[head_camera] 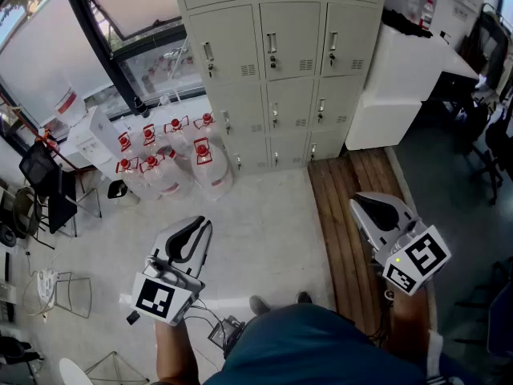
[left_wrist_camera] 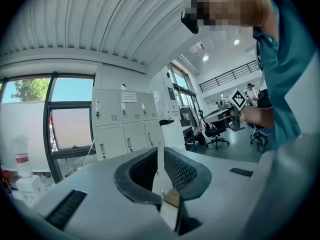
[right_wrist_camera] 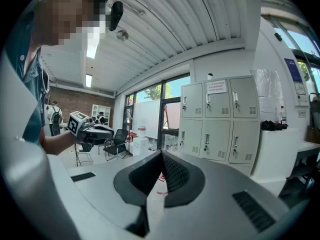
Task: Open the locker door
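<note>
Pale grey steel locker bank (head_camera: 272, 62) at the far side of the room, three columns wide. All doors in sight flush and shut, none even ajar.

Right of the locker bank: white counter unit (head_camera: 405, 74), butted against it.

In front of the locker bank, toward its right end: strip of wooden floorboards (head_camera: 349, 223) running back toward the person.

Left of the locker bank, just beside its bottom row: cluster of clear water jugs (head_camera: 172, 167) with red caps, on the floor.

Well back from the locker bank, across open floor: left gripper (head_camera: 200, 229), held about level and aimed at the lockers. Pads drawn together, nothing between them. No contact with anything.

Equally far from the locker bank, over the floorboards: right gripper (head_camera: 361, 203), tipped slightly downward. Clenched on nothing, tips meeting.

On the locker bank itself: small upright door handles (head_camera: 272, 42), one per door, untouched.

Progress, judged: not started. Nothing done yet beyond facing the lockers. Left to do: close the distance, pick a door (no telling which from here), release one pair of tongs, grasp its handle, pull it outward.
</note>
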Available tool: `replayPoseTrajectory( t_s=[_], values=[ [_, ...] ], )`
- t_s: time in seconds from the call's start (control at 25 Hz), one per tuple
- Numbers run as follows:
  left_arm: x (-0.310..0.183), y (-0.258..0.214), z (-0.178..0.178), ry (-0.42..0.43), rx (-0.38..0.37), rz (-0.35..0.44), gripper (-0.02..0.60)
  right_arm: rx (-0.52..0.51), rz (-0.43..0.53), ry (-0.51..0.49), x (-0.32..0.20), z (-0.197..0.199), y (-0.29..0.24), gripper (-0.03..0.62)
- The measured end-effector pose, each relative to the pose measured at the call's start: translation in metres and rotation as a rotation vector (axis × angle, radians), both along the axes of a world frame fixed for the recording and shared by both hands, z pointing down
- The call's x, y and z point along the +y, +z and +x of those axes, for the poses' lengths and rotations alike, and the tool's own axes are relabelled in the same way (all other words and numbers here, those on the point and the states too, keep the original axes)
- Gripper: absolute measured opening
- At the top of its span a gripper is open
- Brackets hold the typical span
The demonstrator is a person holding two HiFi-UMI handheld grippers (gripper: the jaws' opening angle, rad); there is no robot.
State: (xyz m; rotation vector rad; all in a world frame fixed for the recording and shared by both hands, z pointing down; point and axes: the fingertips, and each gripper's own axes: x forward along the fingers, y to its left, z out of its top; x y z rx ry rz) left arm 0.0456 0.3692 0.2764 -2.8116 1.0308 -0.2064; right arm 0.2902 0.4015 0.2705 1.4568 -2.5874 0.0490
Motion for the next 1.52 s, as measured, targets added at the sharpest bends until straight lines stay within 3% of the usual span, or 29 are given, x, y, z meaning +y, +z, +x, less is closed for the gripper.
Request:
replayPoseTrajectory(
  t_s=[0.48, 1.04, 1.52],
  values=[
    [0.001, 0.002, -0.047, 0.019, 0.018, 0.000, 0.054, 0.000, 0.001, 0.020, 0.003, -0.046, 0.001, 0.037],
    [-0.015, 0.021, -0.119, 0.031, 0.048, 0.005, 0.054, -0.025, -0.012, 0.014, -0.014, -0.126, 0.010, 0.037],
    [-0.052, 0.041, -0.114, 0.038, 0.054, -0.044, 0.054, -0.008, -0.034, 0.044, -0.064, -0.113, 0.013, 0.037]
  ],
)
